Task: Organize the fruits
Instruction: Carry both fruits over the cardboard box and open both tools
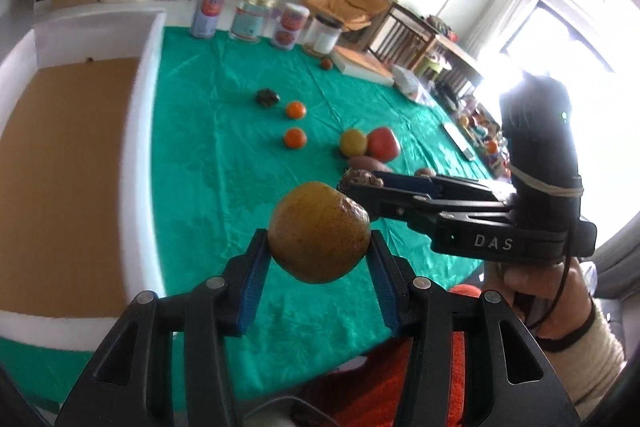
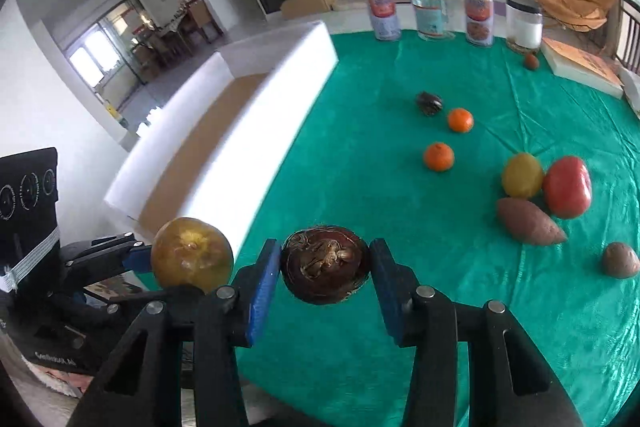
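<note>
**Both grippers carry fruit above the green worktop**

At far left lies the white-walled, brown-floored tray (image 2: 256, 131). The left gripper (image 1: 319, 247) has its jaws clamped on a round yellow-brown fruit (image 1: 319, 231). Just to its right, the right gripper (image 2: 325, 269) has its jaws clamped on a dark brown, wrinkled round fruit (image 2: 325, 269). Two small orange tangerines (image 2: 439, 157) sit farther out on the green-clothed worktop (image 2: 400, 207).
</note>
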The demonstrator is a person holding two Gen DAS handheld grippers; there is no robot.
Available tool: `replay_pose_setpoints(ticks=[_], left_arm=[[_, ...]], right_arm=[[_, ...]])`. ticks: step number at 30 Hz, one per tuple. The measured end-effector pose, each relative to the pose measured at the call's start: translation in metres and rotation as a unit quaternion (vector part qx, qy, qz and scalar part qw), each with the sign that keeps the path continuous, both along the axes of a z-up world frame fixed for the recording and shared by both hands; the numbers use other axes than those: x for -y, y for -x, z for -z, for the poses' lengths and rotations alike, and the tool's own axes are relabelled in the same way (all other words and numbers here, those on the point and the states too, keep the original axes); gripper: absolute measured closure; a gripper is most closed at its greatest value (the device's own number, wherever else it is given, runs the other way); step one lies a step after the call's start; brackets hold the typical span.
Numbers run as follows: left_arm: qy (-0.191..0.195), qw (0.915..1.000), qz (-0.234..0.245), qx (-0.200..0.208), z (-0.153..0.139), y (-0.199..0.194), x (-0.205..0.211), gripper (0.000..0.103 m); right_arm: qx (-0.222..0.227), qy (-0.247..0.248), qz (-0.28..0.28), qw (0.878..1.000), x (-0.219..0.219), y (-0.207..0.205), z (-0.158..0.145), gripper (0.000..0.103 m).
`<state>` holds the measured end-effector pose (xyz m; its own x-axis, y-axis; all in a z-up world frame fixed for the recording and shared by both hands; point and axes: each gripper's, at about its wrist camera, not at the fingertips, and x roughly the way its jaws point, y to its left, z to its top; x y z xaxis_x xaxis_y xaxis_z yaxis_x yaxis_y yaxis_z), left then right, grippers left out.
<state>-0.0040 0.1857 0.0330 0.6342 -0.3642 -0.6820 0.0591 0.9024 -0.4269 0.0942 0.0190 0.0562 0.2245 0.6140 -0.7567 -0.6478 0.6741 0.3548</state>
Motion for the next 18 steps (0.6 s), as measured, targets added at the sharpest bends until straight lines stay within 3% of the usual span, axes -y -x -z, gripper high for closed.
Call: replay_pose_setpoints(ticks=[4,9,16,18], left_arm=[[-0.042,0.9949,-0.091,0.007,-0.012,0.018,-0.062,0.053],[-0.085,0.9767,-0.192,-0.045,0.027,0.015,-0.130,0.053],[-0.110,0.9649,-0.223,-0.085,0.063,0.012,-0.148,0.052],[-0.119,0.9622,-0.231,-0.082,0.064,0.012,-0.149,0.043]], right_arm=[[-0.013,-0.042,-0.061,0.997,-0.059,0.021,-0.014,0.057],[-0.025,-0.038,-0.116,0.992,-0.137,0.037,0.000,0.057],[-0.035,0.006,-0.119,0.992,-0.182,0.034,0.039,0.057],[-0.042,-0.006,-0.107,0.993,-0.180,0.029,0.040,0.051]])
